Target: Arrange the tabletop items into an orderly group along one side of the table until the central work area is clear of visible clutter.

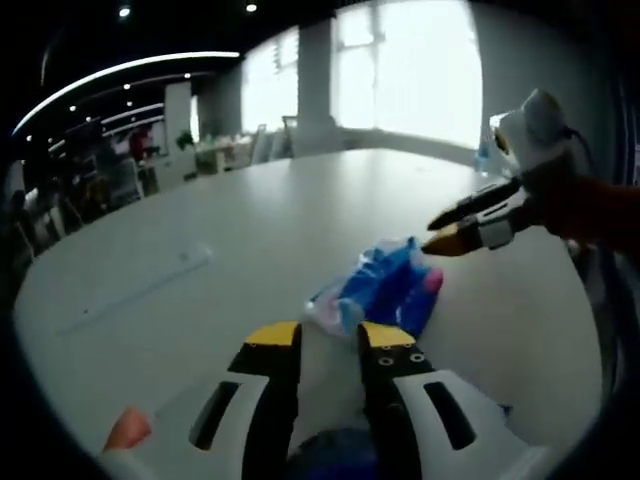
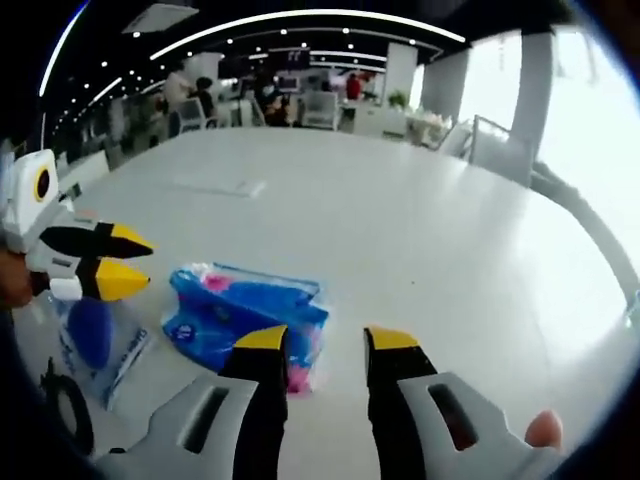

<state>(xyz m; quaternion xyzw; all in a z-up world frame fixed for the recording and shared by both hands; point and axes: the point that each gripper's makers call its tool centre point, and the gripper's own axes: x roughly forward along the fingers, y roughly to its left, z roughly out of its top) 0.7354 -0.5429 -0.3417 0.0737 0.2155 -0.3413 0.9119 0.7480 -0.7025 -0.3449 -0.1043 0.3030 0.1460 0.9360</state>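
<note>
**Ana:** Bright open-plan office, big windows at the far end, and one wide white table (image 2: 420,230) carrying everything. Nearest the right gripper (image 2: 329,340), its yellow-tipped jaws stand parted with nothing between them: released, hovering low over the tabletop.

**Ben:** And right in front of its left jaw sits the blue plastic packet (image 2: 245,315), crinkly film with a flash of pink at one end. That jaw overlaps its near edge, but I can't tell whether it touches.

**Ana:** From the left gripper view, same story. The left gripper (image 1: 330,338) is also spread and empty, with the blue plastic packet (image 1: 385,290) lying just beyond its tips on the table (image 1: 230,230).

**Ben:** So both tools are converging on one item from opposite sides. In the right gripper view you can see the left gripper (image 2: 135,262) coming in from the left, and below it a clear pouch (image 2: 95,345) with something dark blue inside, near the table edge.

**Ana:** I'd call this the approach step for the packet; no grasp yet. Farther out, a long pale strip (image 1: 135,290) lies flat on the left, well apart from the packet.

**Ben:** Next move, as I read it: one gripper has to commit. Soft film calls for a low, shallow pinch on a fold or corner, then a slide toward the pouch side.

**Ana:** Far background, chairs and desks, blurred people. Centre not cleared yet.
</note>
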